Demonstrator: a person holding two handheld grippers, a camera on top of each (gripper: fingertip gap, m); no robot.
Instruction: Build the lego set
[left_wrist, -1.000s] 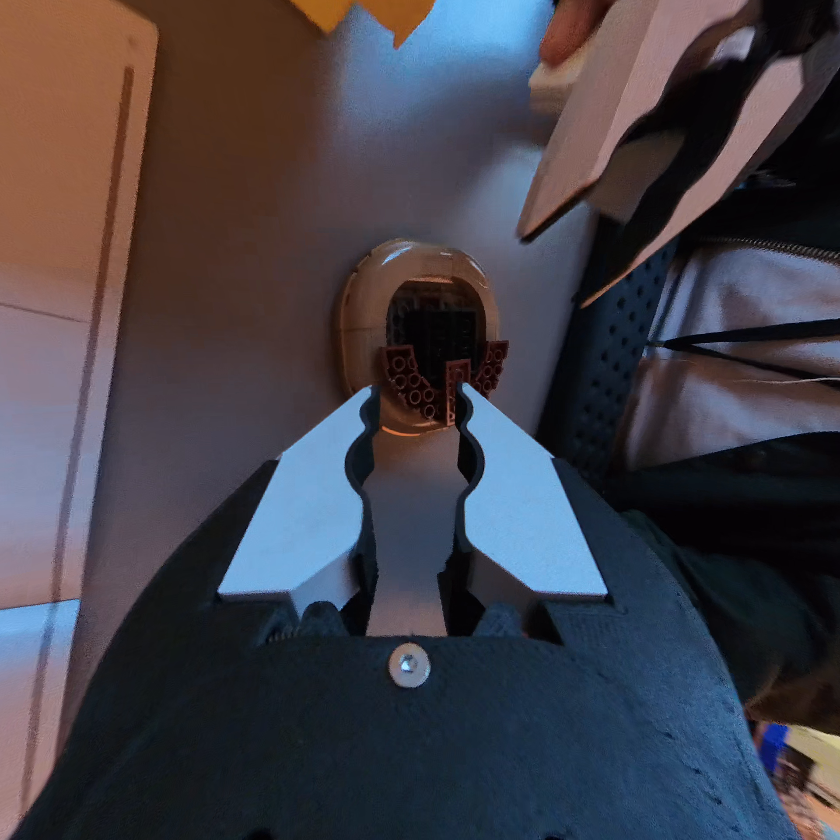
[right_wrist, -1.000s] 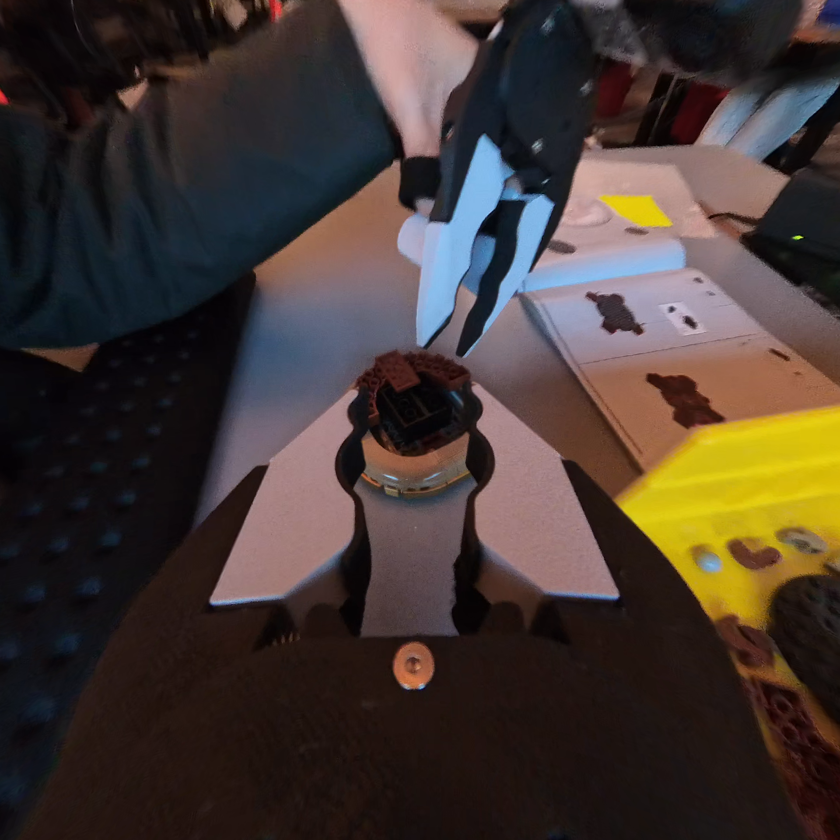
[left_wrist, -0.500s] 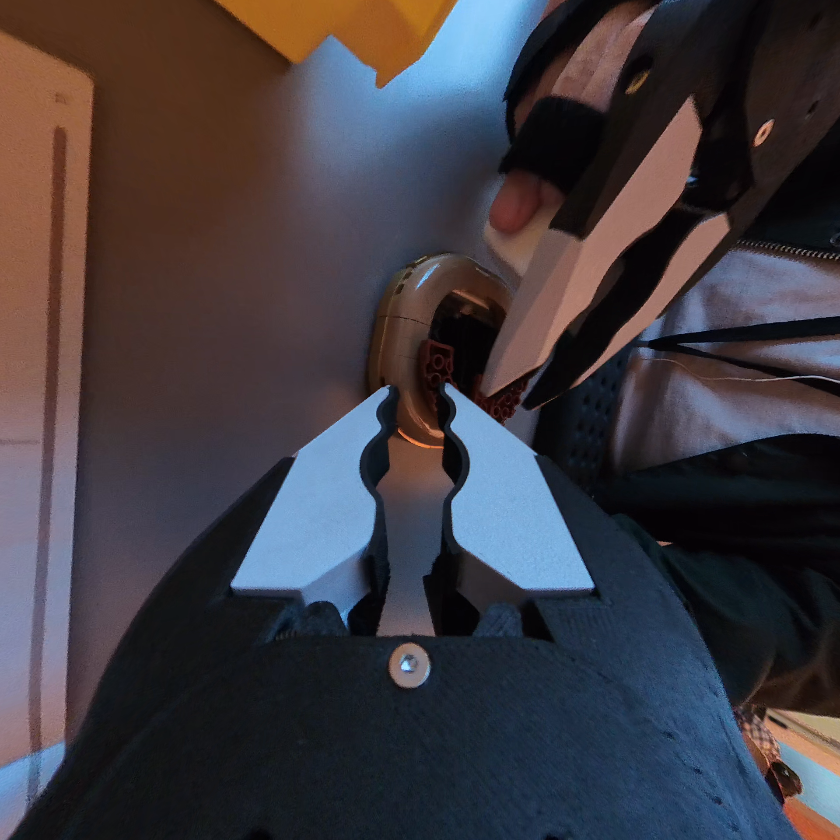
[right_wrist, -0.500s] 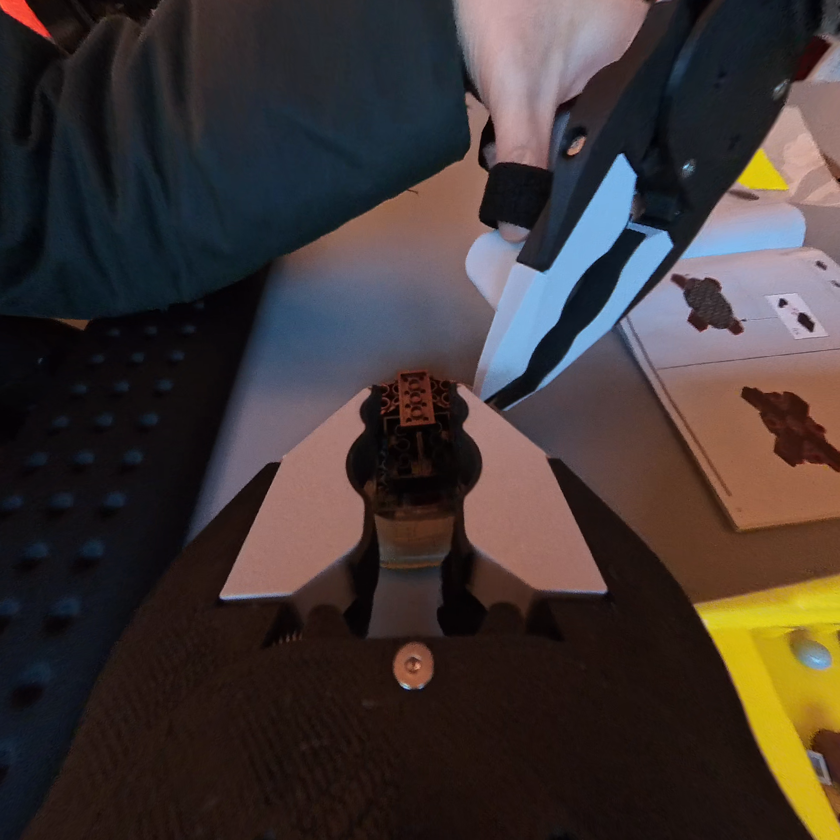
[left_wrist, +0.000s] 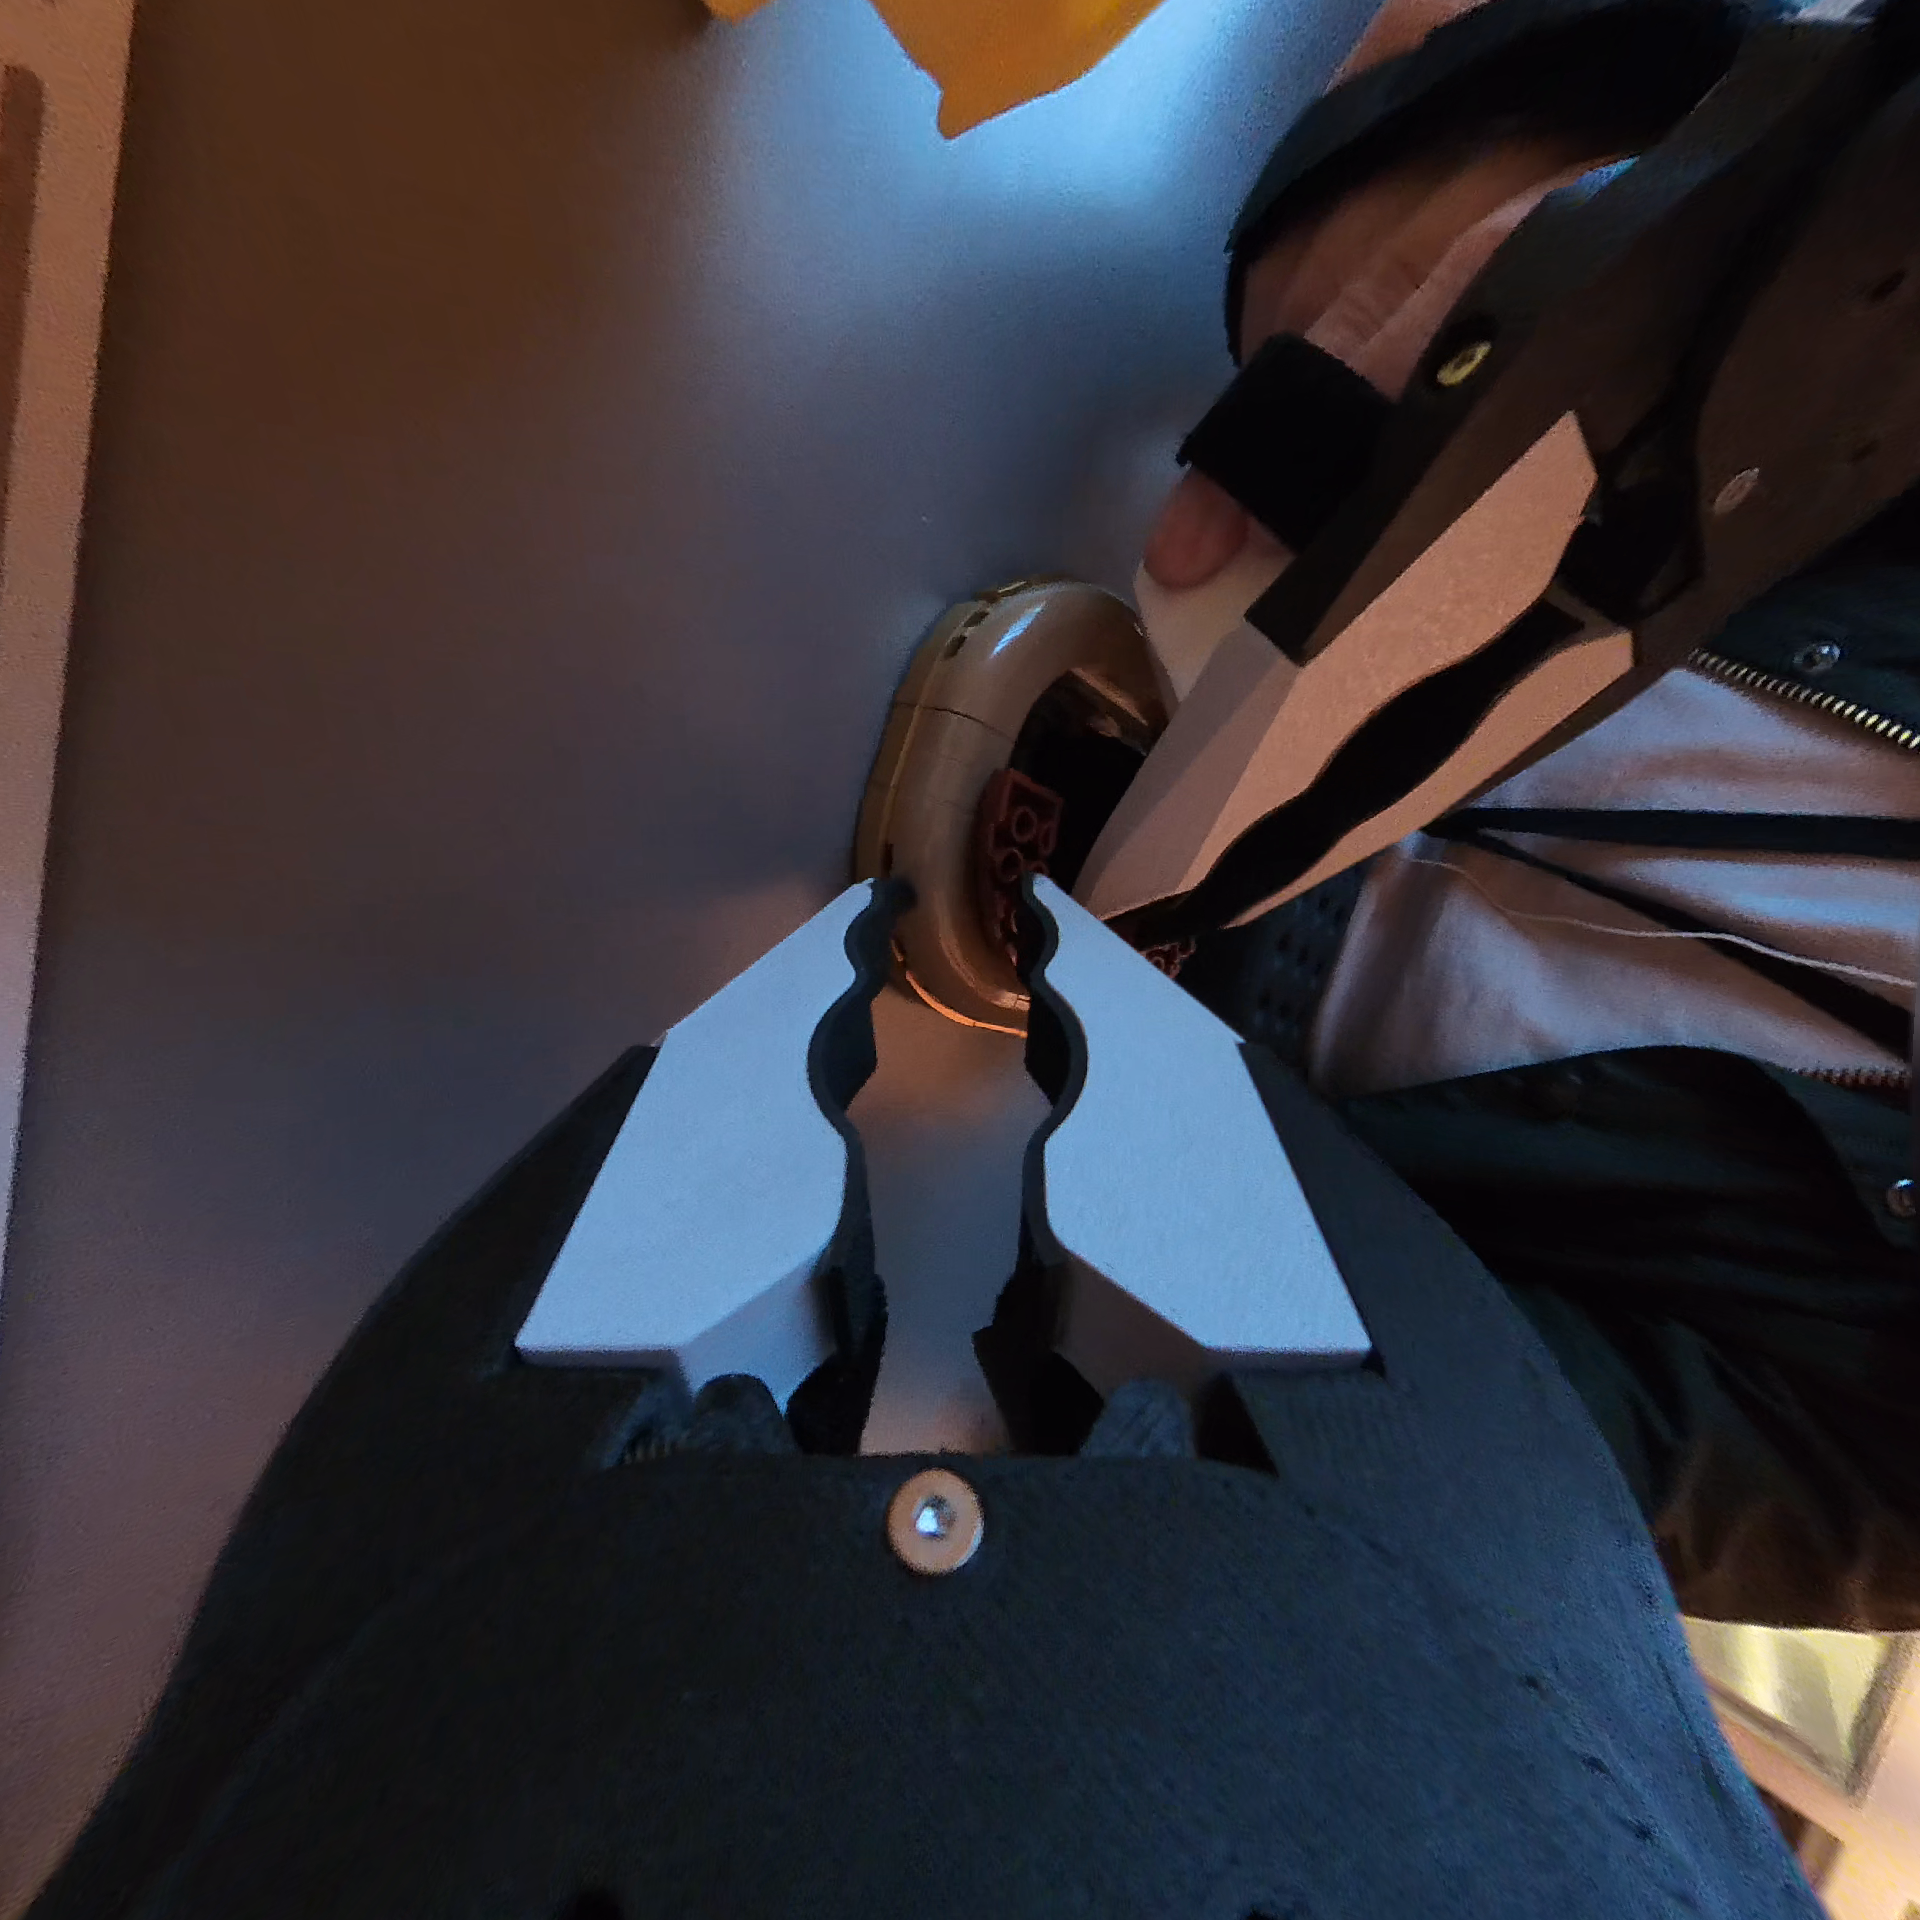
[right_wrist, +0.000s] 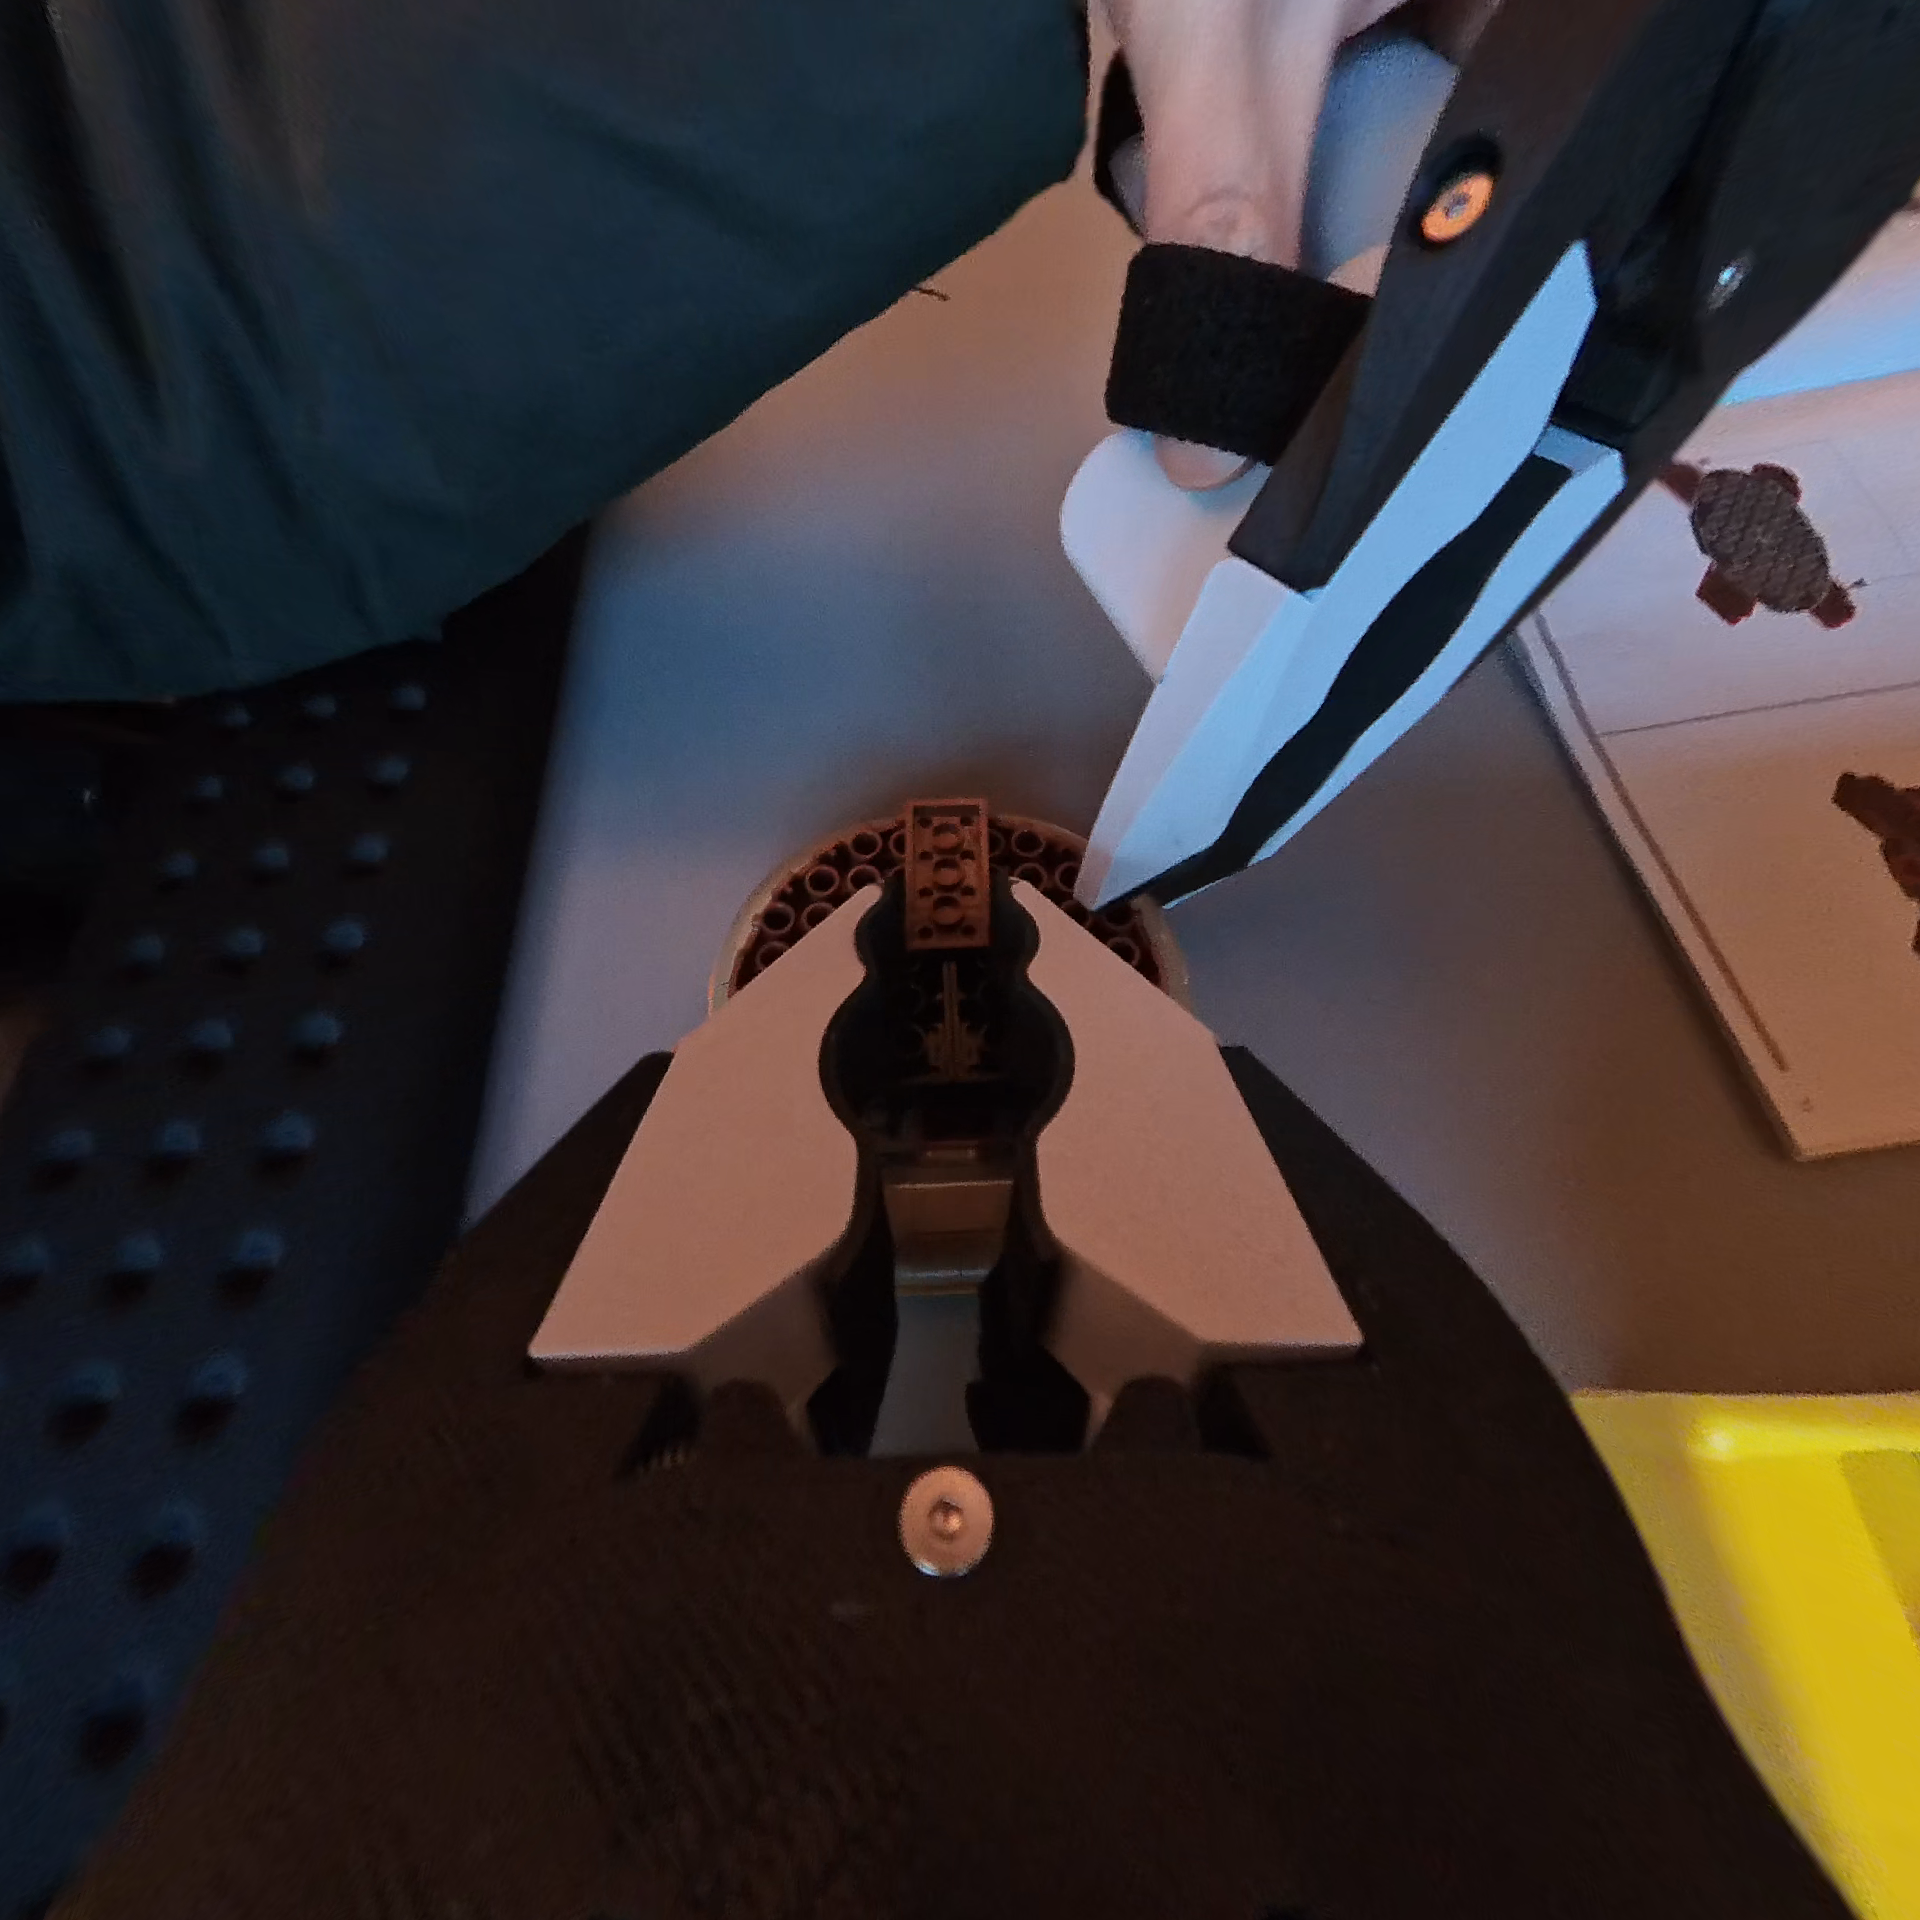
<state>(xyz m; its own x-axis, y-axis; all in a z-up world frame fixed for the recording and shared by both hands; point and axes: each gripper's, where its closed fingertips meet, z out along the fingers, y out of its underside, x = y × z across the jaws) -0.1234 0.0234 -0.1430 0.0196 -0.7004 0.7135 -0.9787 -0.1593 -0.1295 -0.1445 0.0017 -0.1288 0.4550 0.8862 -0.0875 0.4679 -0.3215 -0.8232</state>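
1. Left gripper: narrowed on the tan rim of the round lego model, standing on edge on the grey table.
2. Right gripper: clamped on a small brown plate over the model's brown studded face.
3. Beside: open booklet, yellow tray.

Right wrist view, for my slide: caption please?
Right tongs carry a small brown plate over the round lego model; left tongs touch its rim.
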